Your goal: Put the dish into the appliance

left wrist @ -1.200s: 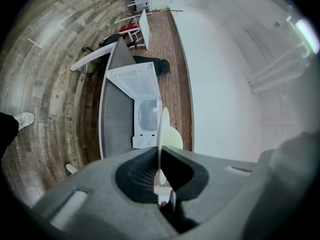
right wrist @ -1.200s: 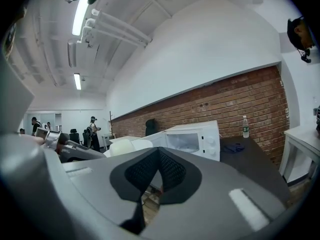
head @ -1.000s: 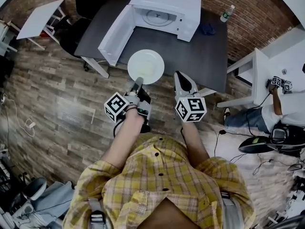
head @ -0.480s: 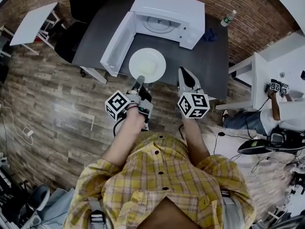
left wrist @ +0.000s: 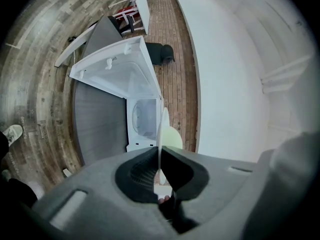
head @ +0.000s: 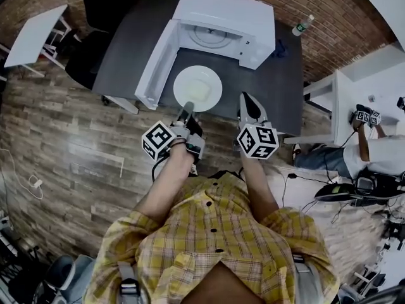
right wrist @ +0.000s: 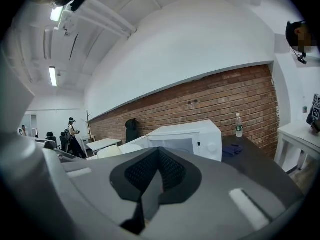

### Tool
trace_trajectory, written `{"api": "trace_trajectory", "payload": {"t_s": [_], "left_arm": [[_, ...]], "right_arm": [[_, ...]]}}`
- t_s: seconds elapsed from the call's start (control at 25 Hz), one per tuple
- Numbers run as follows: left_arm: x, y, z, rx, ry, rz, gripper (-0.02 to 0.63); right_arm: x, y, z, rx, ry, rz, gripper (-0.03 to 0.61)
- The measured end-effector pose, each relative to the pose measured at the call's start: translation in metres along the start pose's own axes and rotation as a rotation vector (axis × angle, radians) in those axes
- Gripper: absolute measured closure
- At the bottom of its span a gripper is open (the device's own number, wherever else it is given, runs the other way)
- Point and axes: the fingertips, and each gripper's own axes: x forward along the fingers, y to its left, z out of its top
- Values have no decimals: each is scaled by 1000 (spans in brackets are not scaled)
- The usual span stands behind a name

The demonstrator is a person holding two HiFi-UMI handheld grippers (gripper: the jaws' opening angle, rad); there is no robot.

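The white dish (head: pixel 197 88) hangs over the near edge of the dark table (head: pixel 278 100), in front of the white microwave (head: pixel 223 24). The microwave's door (head: pixel 157 65) stands open to the left. My left gripper (head: pixel 187 107) is shut on the dish's near rim. In the left gripper view the dish (left wrist: pixel 161 131) shows edge-on, pinched between the pads of the left gripper (left wrist: pixel 159 154), with the microwave's open cavity (left wrist: pixel 144 118) beyond it. My right gripper (head: pixel 248 100) hovers to the right of the dish, shut and empty. In its own view the right gripper (right wrist: pixel 159 156) points at the microwave (right wrist: pixel 187 139).
A water bottle (right wrist: pixel 238 125) and a blue cloth (right wrist: pixel 232 149) lie on the table right of the microwave. White side tables stand at the left (head: pixel 31 33) and right (head: pixel 345 103). A black chair (head: pixel 88 49) is behind the door. Another person (head: pixel 373 147) is at the right.
The table and microwave have come nearer. Both grippers and the dish have moved forward, so the dish now sits over the table edge, closer to the open door.
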Motion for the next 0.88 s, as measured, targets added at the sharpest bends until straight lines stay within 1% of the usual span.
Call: {"api": "trace_trajectory", "payload": {"t_s": [0.2,0.36,0.52,0.68,0.88], "left_arm": [[10,2,10,30,-5,17,604],[22,6,10,39,-14,39,604],[41,10,5,49,-25,52,603],[60,11,8,52,-34,57,603],[86,15,15,48,-59,60,603]], "right_arm": [[12,-6,3,35,2,-14,574],[25,-6,4,27,2,18,574],[42,-23,-6,26,21,43,574],[57,-29,-6,-10,21,86,574],[74,-41,-3,-47,19,113,574]]}}
